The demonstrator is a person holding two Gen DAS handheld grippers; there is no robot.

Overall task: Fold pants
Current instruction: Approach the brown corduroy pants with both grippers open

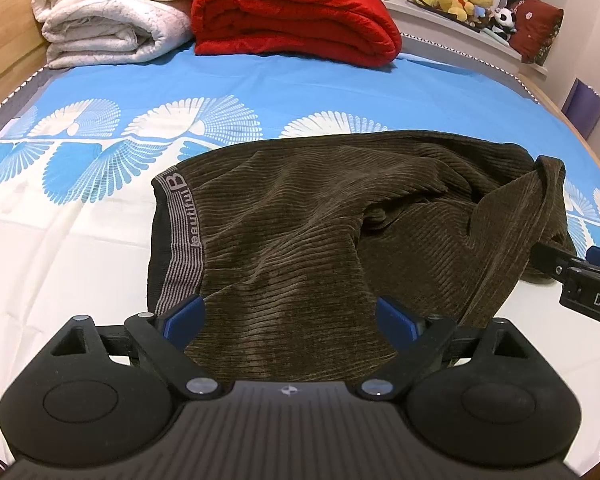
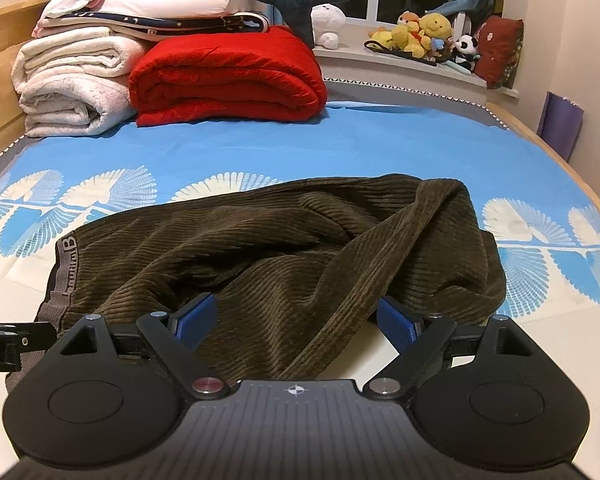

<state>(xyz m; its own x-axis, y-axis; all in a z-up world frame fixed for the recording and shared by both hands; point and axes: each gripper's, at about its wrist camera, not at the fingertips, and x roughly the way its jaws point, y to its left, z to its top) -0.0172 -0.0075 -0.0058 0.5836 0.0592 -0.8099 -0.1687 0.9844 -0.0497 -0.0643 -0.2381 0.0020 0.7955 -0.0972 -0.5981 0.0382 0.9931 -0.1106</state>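
Observation:
Dark olive corduroy pants [image 1: 300, 220] lie rumpled on the bed, with the grey striped waistband [image 1: 180, 248] at the left. One leg is thrown back in a loose fold at the right [image 2: 412, 232]. My left gripper [image 1: 292, 314] is open low over the near edge of the cloth, close to the waistband, its blue pads [image 1: 188, 316] wide apart. My right gripper [image 2: 296, 316] is open too, over the near hem of the folded leg. From the right edge of the left wrist view one of its fingers [image 1: 552, 258] reaches in beside the leg fold.
A folded red blanket [image 2: 228, 76] and a rolled white blanket [image 2: 72, 88] sit at the far end of the blue patterned sheet [image 2: 340, 148]. Plush toys [image 2: 416, 36] line the window sill. A wooden bed rail [image 2: 548, 148] runs along the right side.

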